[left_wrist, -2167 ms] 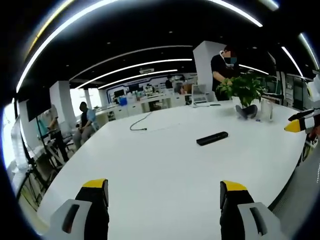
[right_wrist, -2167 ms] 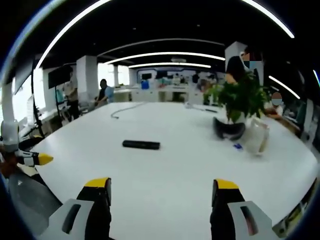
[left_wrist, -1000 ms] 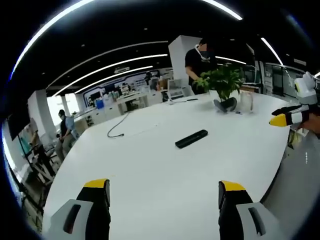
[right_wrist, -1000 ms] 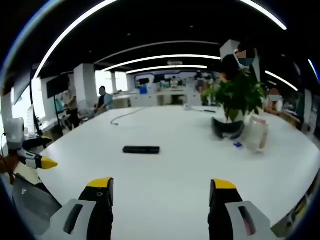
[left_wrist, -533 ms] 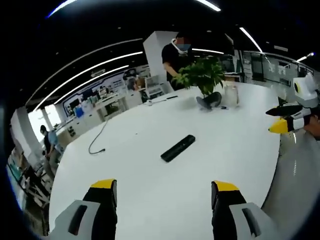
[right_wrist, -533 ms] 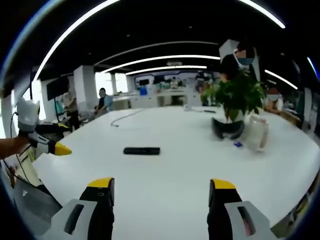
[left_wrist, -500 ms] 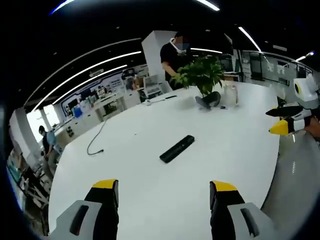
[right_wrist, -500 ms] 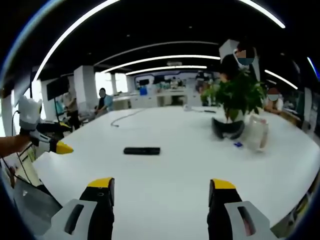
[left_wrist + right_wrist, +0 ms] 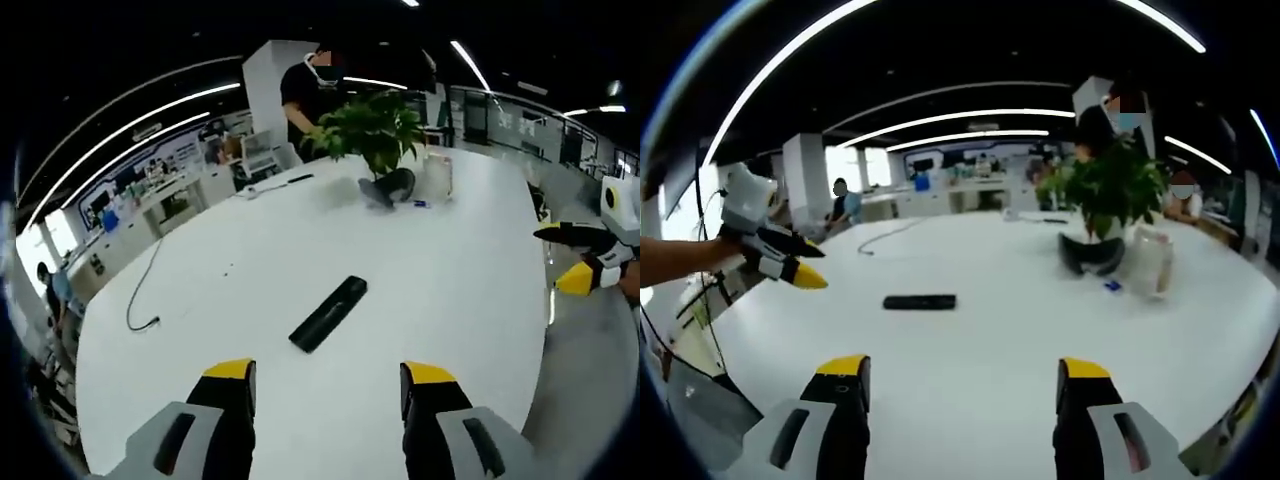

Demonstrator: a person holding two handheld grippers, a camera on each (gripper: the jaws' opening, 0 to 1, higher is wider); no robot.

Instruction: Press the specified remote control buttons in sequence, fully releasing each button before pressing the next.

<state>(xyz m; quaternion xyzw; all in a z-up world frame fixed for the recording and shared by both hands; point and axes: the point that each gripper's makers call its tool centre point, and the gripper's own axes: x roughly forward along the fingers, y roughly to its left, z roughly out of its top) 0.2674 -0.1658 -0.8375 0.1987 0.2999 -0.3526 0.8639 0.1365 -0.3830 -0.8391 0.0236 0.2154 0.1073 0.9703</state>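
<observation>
A slim black remote control lies flat on the white table, and in the right gripper view the remote sits left of centre. My left gripper hovers above the table just short of the remote, its yellow-tipped jaws open with nothing between them. From the right gripper view, the left gripper comes in from the left, held by a hand, above and left of the remote. My right gripper stands open and empty over the table's near side; the right gripper also shows beyond the table's right edge.
A potted green plant stands at the back right with a dark pot and a clear container beside it. A black cable trails at the far left. A person stands behind the plant; others sit far off.
My left gripper has moved forward and higher over the table, closing on the remote; it reaches further into the right gripper view. The right gripper has barely moved. The remote lies still.
</observation>
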